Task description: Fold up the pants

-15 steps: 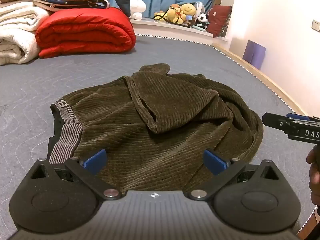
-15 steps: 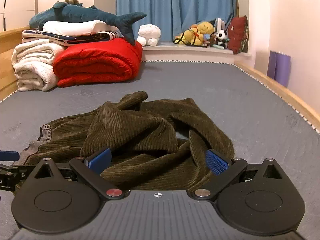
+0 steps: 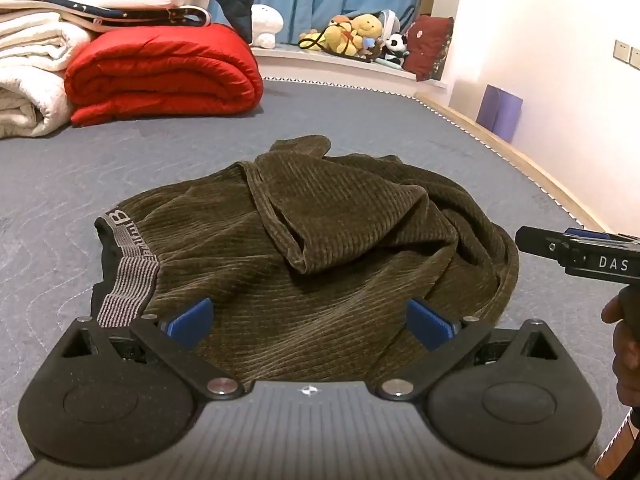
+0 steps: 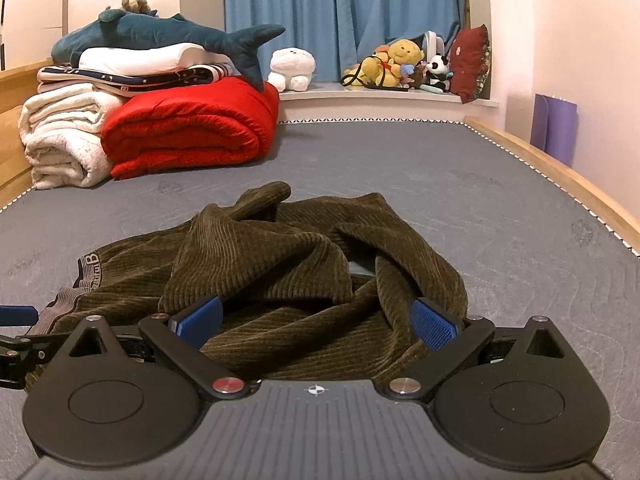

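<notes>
At the far left of the bed (image 4: 460, 184), a rolled white blanket (image 4: 60, 140) is lying against a folded red quilt (image 4: 188, 128), with a plush shark (image 4: 160, 32) resting on the stacked bedding above them. Nearer, the olive corduroy pants (image 3: 304, 248) are lying crumpled in a heap on the grey mattress, their striped grey waistband (image 3: 128, 276) facing left and one leg folded loosely over the middle of the pile. The left gripper (image 3: 310, 320) is hovering over the near edge of the pants, its blue fingers (image 3: 190, 318) standing spread wide and gripping nothing. To its right, the right gripper (image 4: 316, 322) is hanging over the right-hand folds of the heap, likewise fully spread with no cloth pinched between its fingers (image 4: 434, 324). In the left wrist view, a hand (image 3: 624, 344) is showing at the right edge, holding the right tool. Beyond, soft toys (image 4: 396, 64) are sitting on the window ledge before a blue curtain (image 4: 340, 16), and a purple mat (image 4: 554, 128) is leaning at the far right wall.
</notes>
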Action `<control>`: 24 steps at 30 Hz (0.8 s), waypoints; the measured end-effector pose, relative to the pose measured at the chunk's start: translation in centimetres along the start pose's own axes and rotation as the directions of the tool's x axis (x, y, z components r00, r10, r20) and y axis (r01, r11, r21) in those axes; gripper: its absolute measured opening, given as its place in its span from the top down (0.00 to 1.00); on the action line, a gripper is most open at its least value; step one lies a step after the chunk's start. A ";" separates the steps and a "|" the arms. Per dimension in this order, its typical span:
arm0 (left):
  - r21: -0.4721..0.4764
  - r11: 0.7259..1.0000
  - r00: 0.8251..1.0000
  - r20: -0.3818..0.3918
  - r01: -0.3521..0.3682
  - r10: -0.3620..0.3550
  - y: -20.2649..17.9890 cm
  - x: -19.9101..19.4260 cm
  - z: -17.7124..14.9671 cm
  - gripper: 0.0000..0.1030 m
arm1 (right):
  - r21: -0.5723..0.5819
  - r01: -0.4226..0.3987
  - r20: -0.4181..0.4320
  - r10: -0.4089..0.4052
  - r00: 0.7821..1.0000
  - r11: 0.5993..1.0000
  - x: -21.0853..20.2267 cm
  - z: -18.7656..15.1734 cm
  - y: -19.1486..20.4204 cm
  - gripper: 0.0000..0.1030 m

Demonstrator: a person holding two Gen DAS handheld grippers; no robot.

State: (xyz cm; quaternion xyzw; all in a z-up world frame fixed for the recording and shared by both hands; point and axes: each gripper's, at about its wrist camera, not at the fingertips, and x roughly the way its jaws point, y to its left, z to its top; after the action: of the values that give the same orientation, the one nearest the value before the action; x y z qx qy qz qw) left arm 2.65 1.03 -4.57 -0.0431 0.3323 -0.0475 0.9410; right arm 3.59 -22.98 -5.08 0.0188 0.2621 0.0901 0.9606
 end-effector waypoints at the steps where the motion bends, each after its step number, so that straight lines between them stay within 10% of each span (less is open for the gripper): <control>1: 0.002 1.000 1.000 -0.001 0.001 -0.001 0.0 0.0 0.0 0.00 | -0.003 0.002 0.007 -0.002 1.000 1.000 0.2 0.0 0.1 0.03; 11: 0.017 1.000 1.000 -0.005 0.014 -0.014 0.0 0.1 0.0 0.04 | -0.029 0.020 -0.030 -0.021 0.999 0.999 0.7 -0.3 0.3 0.03; 19: 0.048 0.997 0.998 -0.030 0.053 -0.052 0.2 0.4 -0.1 0.69 | -0.056 0.008 -0.032 -0.010 0.999 0.998 0.8 -0.4 0.5 0.20; 24: -0.001 0.998 0.998 -0.036 0.058 -0.058 2.9 -0.4 2.1 0.80 | 0.002 -0.003 0.000 0.003 1.000 1.000 1.0 0.0 -0.2 0.50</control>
State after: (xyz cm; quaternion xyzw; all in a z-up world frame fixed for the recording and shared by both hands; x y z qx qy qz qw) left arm 3.82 4.07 -3.01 -0.0518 0.3479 -0.0755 0.9331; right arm 4.41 -22.98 -5.61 0.0202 0.2623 0.0911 0.9605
